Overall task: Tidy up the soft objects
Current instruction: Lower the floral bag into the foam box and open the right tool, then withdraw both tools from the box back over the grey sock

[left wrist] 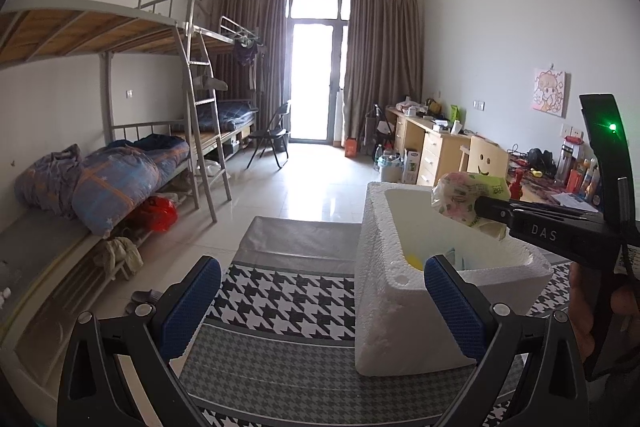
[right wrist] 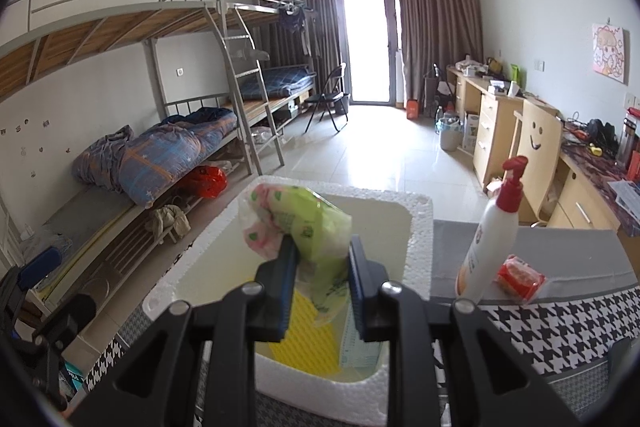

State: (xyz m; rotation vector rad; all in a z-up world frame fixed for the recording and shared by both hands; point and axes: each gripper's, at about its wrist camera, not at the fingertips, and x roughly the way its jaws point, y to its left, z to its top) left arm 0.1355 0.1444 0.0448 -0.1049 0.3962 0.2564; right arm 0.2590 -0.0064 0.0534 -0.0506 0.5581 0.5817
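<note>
While the right gripper (right wrist: 322, 263) hangs over the white foam box (right wrist: 420, 227), its jaws are clenched on a soft packet (right wrist: 308, 227), a crinkly green and pink floral wrapper that looks like a tissue pack, though the print is too small to read. The pinch sits low on the packet, so most of it stands up and forward of the fingertips, directly above the box's open mouth; I judge this a carry to drop-off, held high enough to clear the foam rim. Inside the box already lie a yellow ribbed sponge (right wrist: 304, 339) and a pale flat packet (right wrist: 360, 347) beside it, which suggests the box is the collecting place for soft things.

Seen from the left wrist, the left gripper (left wrist: 322, 303) holds nothing, jaws released wide, its right pad just at the near wall of the foam box (left wrist: 380, 307), perhaps placed to steady the light box.

On the houndstooth-covered counter (right wrist: 560, 331) to the right stand a pump bottle (right wrist: 492, 231) with a red top and a small red packet (right wrist: 520, 277) touching its base. The bottle is hard and likely stays out.
</note>
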